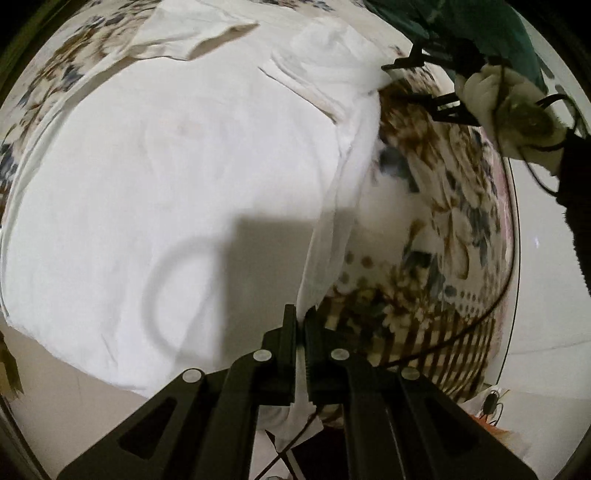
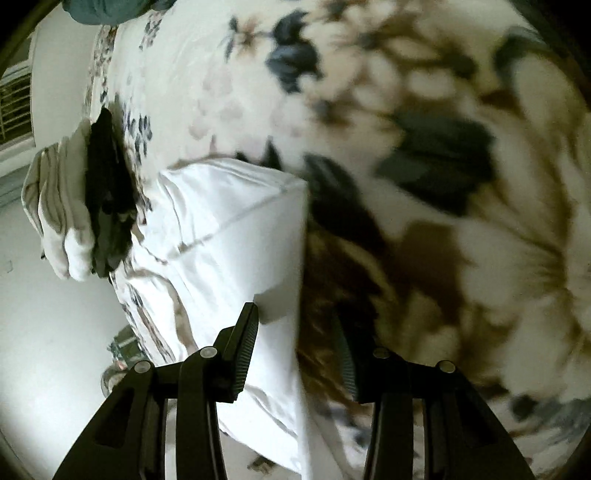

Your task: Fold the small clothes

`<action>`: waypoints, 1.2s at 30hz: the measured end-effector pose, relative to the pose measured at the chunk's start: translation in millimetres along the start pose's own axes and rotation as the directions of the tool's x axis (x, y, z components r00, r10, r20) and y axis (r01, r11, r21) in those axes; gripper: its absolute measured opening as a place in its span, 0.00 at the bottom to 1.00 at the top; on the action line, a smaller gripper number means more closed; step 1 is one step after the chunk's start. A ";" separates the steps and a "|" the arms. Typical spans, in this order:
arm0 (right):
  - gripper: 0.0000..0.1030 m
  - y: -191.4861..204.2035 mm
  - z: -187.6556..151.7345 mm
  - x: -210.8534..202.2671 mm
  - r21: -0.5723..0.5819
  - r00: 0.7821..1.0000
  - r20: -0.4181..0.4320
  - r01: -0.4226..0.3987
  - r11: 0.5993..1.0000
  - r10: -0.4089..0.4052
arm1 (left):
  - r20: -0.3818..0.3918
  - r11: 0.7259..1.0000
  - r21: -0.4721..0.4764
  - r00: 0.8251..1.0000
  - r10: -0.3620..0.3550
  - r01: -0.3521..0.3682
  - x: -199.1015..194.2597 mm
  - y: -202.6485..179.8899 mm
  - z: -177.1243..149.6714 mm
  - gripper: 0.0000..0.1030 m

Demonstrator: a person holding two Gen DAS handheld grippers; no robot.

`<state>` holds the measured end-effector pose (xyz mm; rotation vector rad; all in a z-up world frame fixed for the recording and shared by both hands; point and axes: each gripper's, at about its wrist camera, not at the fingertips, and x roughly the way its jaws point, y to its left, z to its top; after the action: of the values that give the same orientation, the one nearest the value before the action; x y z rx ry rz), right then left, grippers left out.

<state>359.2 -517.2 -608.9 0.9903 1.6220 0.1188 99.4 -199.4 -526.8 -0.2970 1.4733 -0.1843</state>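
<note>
A white shirt lies spread on the floral bedspread, one sleeve at the top left. My left gripper is shut on the shirt's right hem edge, which runs taut up toward the far corner. My right gripper shows in the left wrist view at the top right, jaws open beside the shirt's bunched far corner. In the right wrist view my right gripper is open, straddling the edge of the white shirt; its left finger rests over the cloth.
A stack of folded clothes, white and black, sits at the bed's edge. A dark green garment lies at the far right of the bed. A thin black cable crosses the bedspread. White floor lies beyond the bed.
</note>
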 end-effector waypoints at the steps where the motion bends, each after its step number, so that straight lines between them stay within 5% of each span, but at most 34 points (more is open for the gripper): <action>1: 0.29 7.8 -0.9 1.2 -0.015 1.000 0.022 0.010 1.000 -0.010 | 0.005 1.000 -0.012 1.000 -0.007 0.007 -3.0 4.4 1.9 0.02; 2: 0.07 19.3 -2.6 2.4 -0.046 0.998 0.037 0.044 0.998 -0.043 | 0.010 1.000 -0.019 1.000 -0.010 0.010 -5.6 6.8 3.1 0.02; 5: 0.03 51.6 -12.5 2.5 -0.133 0.992 0.076 0.113 0.985 -0.104 | 0.040 0.999 -0.034 0.999 -0.023 0.025 -21.0 19.6 7.7 0.02; 15: 0.02 211.4 -61.6 23.2 -0.405 0.964 0.129 0.266 0.875 -0.233 | 0.103 0.990 -0.130 0.994 -0.044 0.057 -57.0 90.1 26.1 0.02; 24: 0.02 345.1 -101.5 127.3 -0.533 0.920 0.159 0.385 0.754 -0.357 | 0.103 0.957 -0.272 0.992 -0.071 0.097 -68.4 208.5 51.6 0.02; 32: 0.02 392.4 -109.8 211.8 -0.532 0.860 0.230 0.503 0.681 -0.455 | 0.073 0.954 -0.292 0.996 -0.046 0.065 -53.9 278.4 76.0 0.02; 36: 0.02 393.5 -109.9 226.5 -0.518 0.859 0.211 0.502 0.693 -0.466 | 0.035 0.957 -0.281 0.997 -0.069 0.076 -46.2 294.4 85.4 0.05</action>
<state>481.3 -74.2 -524.9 0.0892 1.6016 0.1841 162.7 101.3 -567.5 -0.5832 1.4649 -0.0279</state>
